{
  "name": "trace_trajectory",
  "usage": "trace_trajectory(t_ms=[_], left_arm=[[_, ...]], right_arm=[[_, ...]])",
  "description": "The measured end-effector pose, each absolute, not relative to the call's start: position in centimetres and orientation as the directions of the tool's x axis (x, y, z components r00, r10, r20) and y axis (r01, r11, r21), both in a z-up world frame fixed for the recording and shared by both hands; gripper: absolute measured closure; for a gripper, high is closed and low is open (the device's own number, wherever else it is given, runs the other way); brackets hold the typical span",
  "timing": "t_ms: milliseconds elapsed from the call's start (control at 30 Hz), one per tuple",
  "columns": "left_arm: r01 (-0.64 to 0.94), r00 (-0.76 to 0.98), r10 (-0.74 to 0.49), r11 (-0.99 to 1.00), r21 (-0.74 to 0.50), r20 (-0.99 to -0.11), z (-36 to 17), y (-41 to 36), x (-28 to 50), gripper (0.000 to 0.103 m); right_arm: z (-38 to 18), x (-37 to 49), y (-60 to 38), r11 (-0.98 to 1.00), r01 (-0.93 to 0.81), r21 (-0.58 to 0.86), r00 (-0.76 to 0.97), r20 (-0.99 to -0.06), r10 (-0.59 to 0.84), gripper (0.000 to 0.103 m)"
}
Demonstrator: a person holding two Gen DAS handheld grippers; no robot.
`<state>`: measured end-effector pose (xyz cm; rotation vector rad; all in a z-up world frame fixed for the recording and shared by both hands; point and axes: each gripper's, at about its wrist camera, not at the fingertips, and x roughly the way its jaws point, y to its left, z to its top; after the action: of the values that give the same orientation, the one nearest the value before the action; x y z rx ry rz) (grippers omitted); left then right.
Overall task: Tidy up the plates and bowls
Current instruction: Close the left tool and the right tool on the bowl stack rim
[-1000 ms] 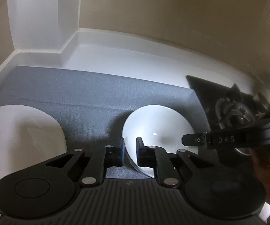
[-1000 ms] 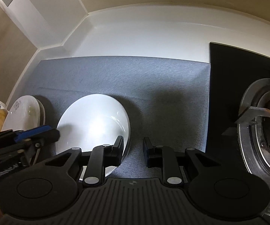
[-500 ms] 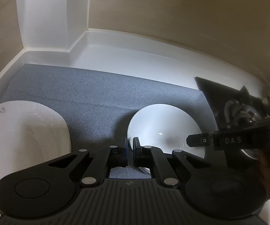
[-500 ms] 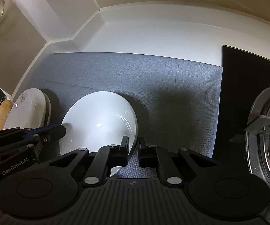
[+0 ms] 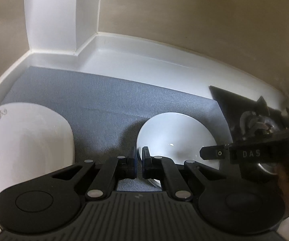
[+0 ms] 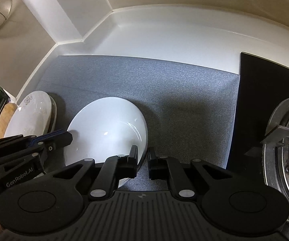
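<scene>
Bowl [image 6: 106,132] rim pinched between both grippers' fingers [image 5: 132,161] (left [image 5: 138,160], right [image 6: 142,161]) on opposite sides

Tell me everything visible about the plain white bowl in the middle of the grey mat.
The bowl is plain glossy white, ceramic by its look, shallow and wide, empty, with no pattern. It sits on the grey mat, seemingly tipped, beside the stacked plates. The left claw is pinched on its left rim and the right claw on its right rim, one finger of each inside the bowl.
</scene>
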<state>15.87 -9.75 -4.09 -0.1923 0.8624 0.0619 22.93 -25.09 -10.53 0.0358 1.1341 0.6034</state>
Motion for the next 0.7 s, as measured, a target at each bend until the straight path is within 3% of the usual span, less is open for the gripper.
trace_trajectory(t_ms=[400,700], left_arm=[[-0.046,0.64,-0.078,0.989,-0.139,-0.764,-4.7,-9.3,16.5,0.096],[0.016,0.694,-0.136,0.985,-0.173,-0.707,-2.5,-8.1,15.2,0.098]], right_arm=[[-10.7,22.3,-24.2,0.867,-0.408,0.287,0.3,-0.855,0.424,0.09],[-9.2,20.4,-23.5,0.904,-0.344,0.254,0.34,-0.863,0.373,0.092]])
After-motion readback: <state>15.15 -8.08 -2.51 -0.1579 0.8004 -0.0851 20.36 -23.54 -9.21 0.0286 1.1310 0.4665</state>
